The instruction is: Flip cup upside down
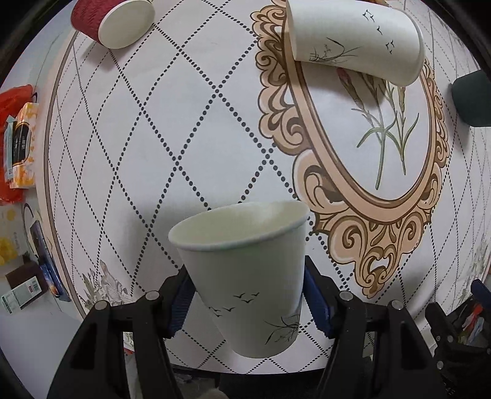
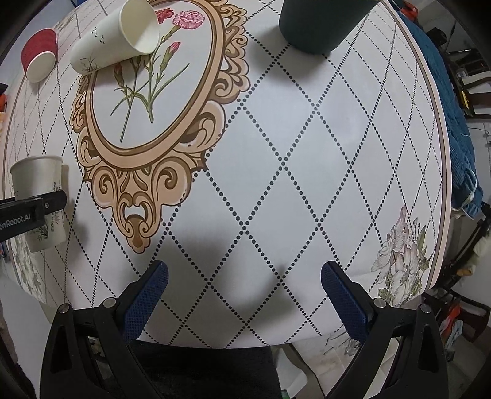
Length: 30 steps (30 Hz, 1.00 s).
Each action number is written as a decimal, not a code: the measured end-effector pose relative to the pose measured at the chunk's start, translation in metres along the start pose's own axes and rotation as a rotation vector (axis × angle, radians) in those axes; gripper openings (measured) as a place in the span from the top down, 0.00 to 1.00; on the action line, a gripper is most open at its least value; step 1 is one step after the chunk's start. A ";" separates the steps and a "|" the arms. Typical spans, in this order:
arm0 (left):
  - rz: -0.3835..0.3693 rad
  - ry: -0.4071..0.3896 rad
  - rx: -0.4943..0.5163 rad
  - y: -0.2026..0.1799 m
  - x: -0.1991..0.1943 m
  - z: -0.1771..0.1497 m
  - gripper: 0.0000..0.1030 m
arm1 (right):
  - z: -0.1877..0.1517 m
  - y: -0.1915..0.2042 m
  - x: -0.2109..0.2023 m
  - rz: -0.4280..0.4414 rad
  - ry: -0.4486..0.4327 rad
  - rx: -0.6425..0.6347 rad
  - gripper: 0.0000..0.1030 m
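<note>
Patterned table | left claw clamps white cup mouth-up | right claw spread wide, holding nothing

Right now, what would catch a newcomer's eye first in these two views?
The white paper cup gripped mouth-up in the left tool, near the table's front edge. Beyond it, a second white cup lies on its side over the ornate flower medallion, with a red cup tipped over at far left. The right tool hovers open, holding nothing.

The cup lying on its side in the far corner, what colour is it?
Red outside, white inside. The left wrist view shows it best.
</note>
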<state>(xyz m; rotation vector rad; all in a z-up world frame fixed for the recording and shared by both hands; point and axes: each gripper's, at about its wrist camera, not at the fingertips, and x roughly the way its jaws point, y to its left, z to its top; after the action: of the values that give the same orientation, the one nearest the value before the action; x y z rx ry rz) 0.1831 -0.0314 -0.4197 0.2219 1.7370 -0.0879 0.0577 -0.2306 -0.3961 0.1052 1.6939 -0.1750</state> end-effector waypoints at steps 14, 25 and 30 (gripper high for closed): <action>-0.056 0.006 -0.045 0.002 0.011 0.006 0.13 | 0.006 -0.007 -0.010 0.007 -0.014 0.005 0.01; -0.078 -0.030 -0.053 0.004 -0.023 -0.005 0.12 | 0.004 -0.007 -0.015 0.019 -0.030 -0.001 0.01; -0.102 -0.056 -0.068 0.008 -0.044 -0.016 0.12 | 0.001 -0.008 -0.020 0.028 -0.038 0.001 0.01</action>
<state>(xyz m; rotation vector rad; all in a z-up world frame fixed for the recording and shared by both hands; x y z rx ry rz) 0.1764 -0.0250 -0.3736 0.0803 1.6923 -0.1082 0.0601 -0.2382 -0.3763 0.1260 1.6536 -0.1558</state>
